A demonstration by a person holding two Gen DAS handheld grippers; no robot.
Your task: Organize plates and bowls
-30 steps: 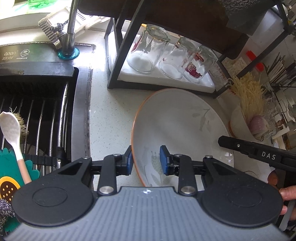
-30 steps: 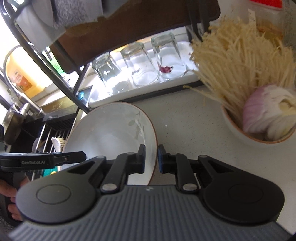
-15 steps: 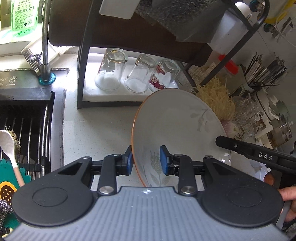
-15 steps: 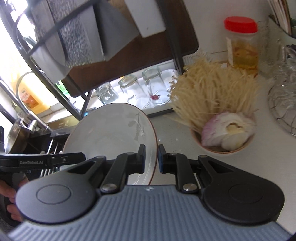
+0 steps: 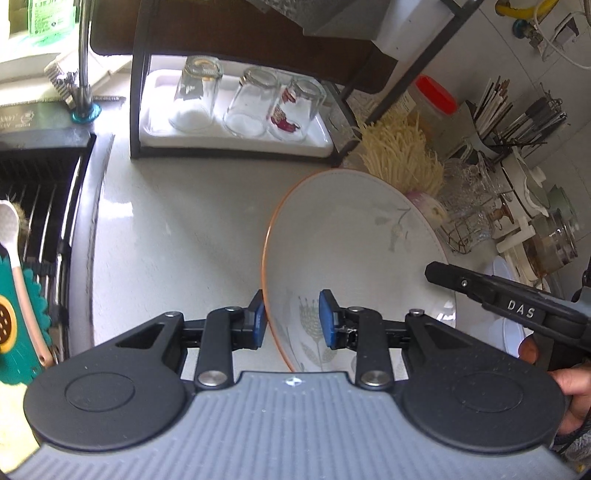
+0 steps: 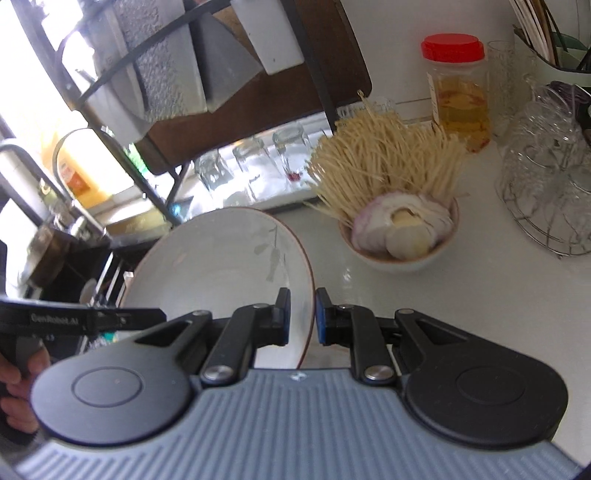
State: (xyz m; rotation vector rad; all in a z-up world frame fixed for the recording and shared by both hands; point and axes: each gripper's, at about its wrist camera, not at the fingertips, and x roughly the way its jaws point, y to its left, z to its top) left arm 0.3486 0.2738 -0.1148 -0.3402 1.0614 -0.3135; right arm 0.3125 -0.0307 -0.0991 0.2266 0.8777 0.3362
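Note:
A white plate with a brown rim and a leaf pattern (image 5: pixel 354 254) is held above the counter between both grippers. My left gripper (image 5: pixel 291 319) is shut on its left rim. My right gripper (image 6: pixel 301 317) is shut on its right rim; the plate also shows in the right wrist view (image 6: pixel 221 266). The right gripper's body shows in the left wrist view at the right (image 5: pixel 517 306). A small bowl of sliced onion and noodles (image 6: pixel 402 236) stands on the counter to the right of the plate.
A black rack (image 5: pixel 236 22) holds a white tray with three upturned glasses (image 5: pixel 243 107). The sink with a drain rack (image 5: pixel 33 206) and faucet (image 5: pixel 83 55) lies left. A red-lidded jar (image 6: pixel 458 88), a wire basket of glassware (image 6: pixel 550 184) and utensil holders stand right.
Both grippers have lifted the plate higher above the counter. The rack, glasses and noodle bowl now look farther away and lower in view.

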